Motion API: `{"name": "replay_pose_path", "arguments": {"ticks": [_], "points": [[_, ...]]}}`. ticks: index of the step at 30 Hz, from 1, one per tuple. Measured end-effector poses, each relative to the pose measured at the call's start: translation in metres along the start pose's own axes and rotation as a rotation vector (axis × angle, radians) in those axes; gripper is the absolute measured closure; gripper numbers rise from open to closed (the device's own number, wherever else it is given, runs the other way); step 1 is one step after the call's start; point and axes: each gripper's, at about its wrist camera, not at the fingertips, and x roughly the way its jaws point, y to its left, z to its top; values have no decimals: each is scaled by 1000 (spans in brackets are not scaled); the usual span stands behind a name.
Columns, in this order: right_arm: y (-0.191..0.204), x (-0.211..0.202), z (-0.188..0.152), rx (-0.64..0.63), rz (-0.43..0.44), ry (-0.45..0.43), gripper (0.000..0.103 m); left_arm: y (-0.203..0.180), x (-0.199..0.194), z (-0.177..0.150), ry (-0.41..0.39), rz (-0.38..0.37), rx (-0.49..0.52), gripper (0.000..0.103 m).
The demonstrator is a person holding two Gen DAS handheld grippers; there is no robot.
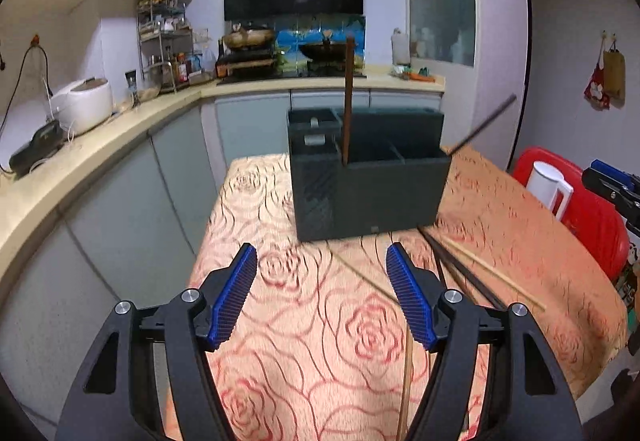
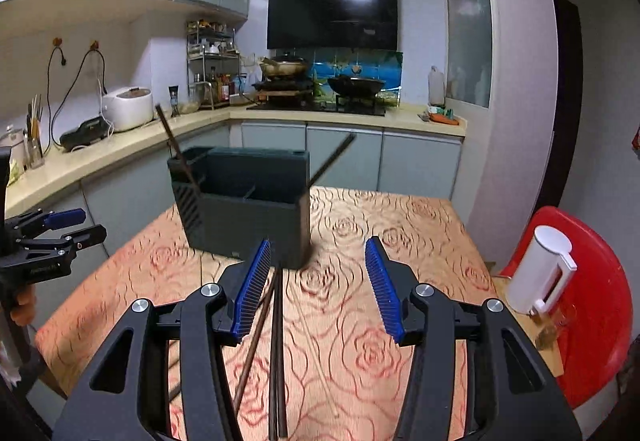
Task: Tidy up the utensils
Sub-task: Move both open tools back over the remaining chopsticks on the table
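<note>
Hovering over the table [image 1: 304, 321] | my left claw [image 1: 322, 293] spread, empty | my right claw [image 2: 318, 285] spread, empty | loose chopsticks [image 2: 276, 341] on cloth, one stick [image 1: 347, 101] upright in the dark box [image 1: 372, 181]

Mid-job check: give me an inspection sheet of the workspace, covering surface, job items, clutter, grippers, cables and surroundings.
Surface: table under a rose-patterned orange cloth.
Job's things: dark organizer box with compartments; one brown chopstick stands in it, one dark chopstick leans out at its right side. Loose chopsticks lie on the cloth in front of it.
Clutter: white jug by the table's right edge, in front of a red chair.
Grippers: left gripper open, nothing between the pads; right gripper open, above the loose chopsticks, holding nothing.
Cables: dark cords hang on the wall above the counter.
Surroundings: kitchen counter, rice cooker, stove pans, range hood.
</note>
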Motion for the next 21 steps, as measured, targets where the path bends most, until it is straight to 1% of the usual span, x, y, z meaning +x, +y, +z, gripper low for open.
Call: {"name": "replay_pose_path", "arguments": {"ticks": [5, 14, 21], "points": [[0, -4, -18, 21, 12, 25, 55, 0, -1, -21, 29, -6, -15, 38], [-13, -9, -45, 39, -21, 64, 55, 1, -10, -51, 63, -23, -5, 38], [-20, 1, -74, 50, -38, 123, 55, 1, -11, -74, 87, -36, -1, 38]]}}
